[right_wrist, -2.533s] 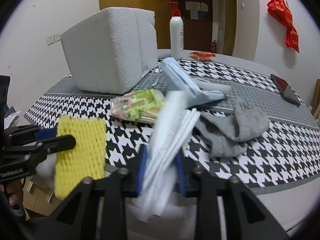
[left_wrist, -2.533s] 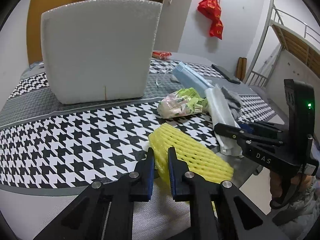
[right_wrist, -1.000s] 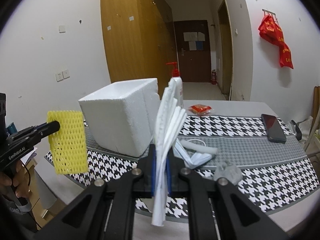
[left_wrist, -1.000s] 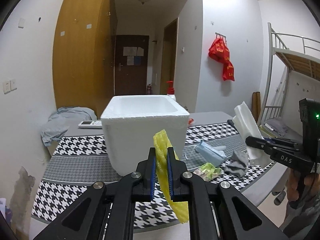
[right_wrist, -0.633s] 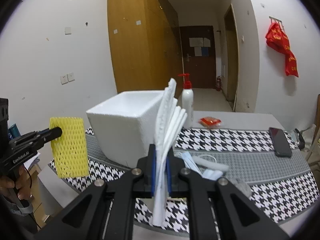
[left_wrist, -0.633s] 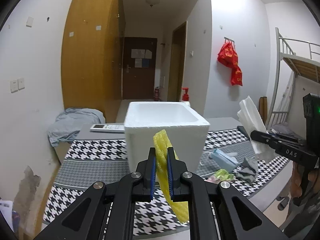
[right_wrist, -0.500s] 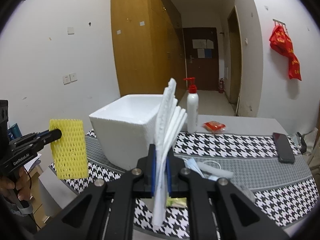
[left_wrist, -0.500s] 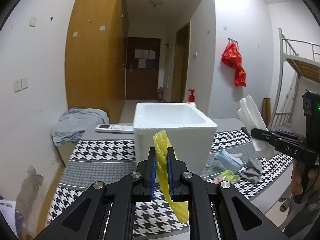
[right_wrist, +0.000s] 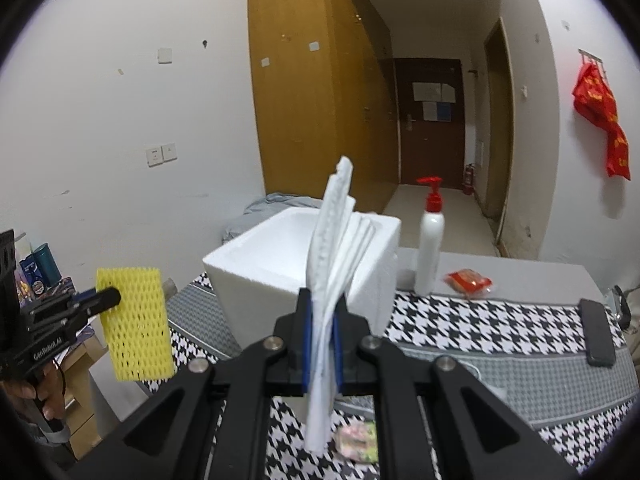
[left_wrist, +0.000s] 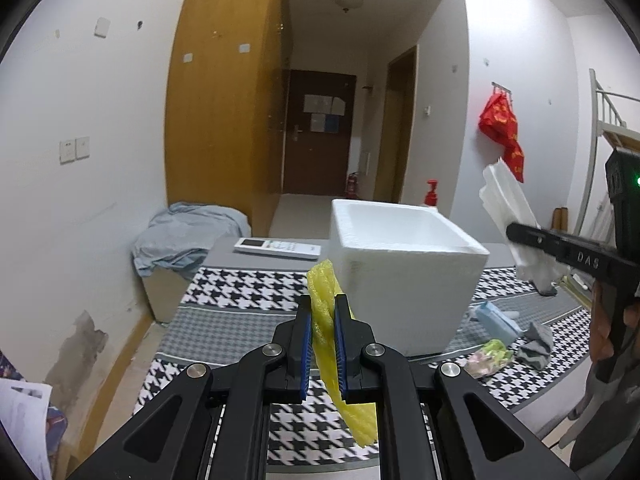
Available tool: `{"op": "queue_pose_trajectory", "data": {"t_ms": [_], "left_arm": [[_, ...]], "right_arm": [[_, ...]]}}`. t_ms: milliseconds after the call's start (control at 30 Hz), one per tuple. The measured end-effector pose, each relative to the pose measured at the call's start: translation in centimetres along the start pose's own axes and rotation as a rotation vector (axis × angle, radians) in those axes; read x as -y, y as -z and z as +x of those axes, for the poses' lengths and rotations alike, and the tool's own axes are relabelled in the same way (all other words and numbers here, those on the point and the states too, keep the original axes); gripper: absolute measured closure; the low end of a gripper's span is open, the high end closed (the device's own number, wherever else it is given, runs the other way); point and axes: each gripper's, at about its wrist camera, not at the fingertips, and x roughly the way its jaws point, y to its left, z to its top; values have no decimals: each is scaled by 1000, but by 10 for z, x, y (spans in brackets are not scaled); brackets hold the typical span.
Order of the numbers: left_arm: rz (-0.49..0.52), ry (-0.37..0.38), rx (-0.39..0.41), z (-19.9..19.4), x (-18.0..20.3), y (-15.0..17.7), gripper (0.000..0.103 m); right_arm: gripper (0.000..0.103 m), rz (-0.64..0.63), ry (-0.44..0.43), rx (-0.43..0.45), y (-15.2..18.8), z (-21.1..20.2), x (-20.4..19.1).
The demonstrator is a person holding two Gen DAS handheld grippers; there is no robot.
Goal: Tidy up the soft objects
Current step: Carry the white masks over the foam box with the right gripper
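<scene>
My left gripper (left_wrist: 322,314) is shut on a yellow foam net sleeve (left_wrist: 325,292) and holds it in the air, in front of and left of the open white foam box (left_wrist: 404,264). The sleeve also shows in the right wrist view (right_wrist: 136,324). My right gripper (right_wrist: 322,312) is shut on a stack of white foam sheets (right_wrist: 334,240), held upright above the table before the box (right_wrist: 296,276). In the left wrist view the sheets (left_wrist: 508,208) sit to the right of the box, higher than its rim.
On the houndstooth table (left_wrist: 248,292) lie a blue face mask (left_wrist: 496,320), a grey sock (left_wrist: 538,340) and a green-pink packet (left_wrist: 490,358). A remote (left_wrist: 278,247), pump bottle (right_wrist: 430,248), red packet (right_wrist: 468,280) and black phone (right_wrist: 598,332) are farther back.
Both grippers rose from the table with their loads. Over the last second the view has shifted so the box sits further right and its inside shows more.
</scene>
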Motion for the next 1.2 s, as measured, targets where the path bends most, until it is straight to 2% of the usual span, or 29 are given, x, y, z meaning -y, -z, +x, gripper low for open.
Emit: {"op": "queue_pose_trajectory", "data": {"t_ms": [233, 500, 1200], "left_arm": [[-24, -28, -4, 6, -15, 0, 92], [-17, -31, -17, 17, -21, -1, 92], [-63, -23, -9, 25, -35, -2, 92]], "right_arm": [[92, -34, -30, 0, -24, 22, -18], [91, -40, -54, -39, -38, 52, -29], [91, -4, 19, -142, -48, 113, -17]]}}
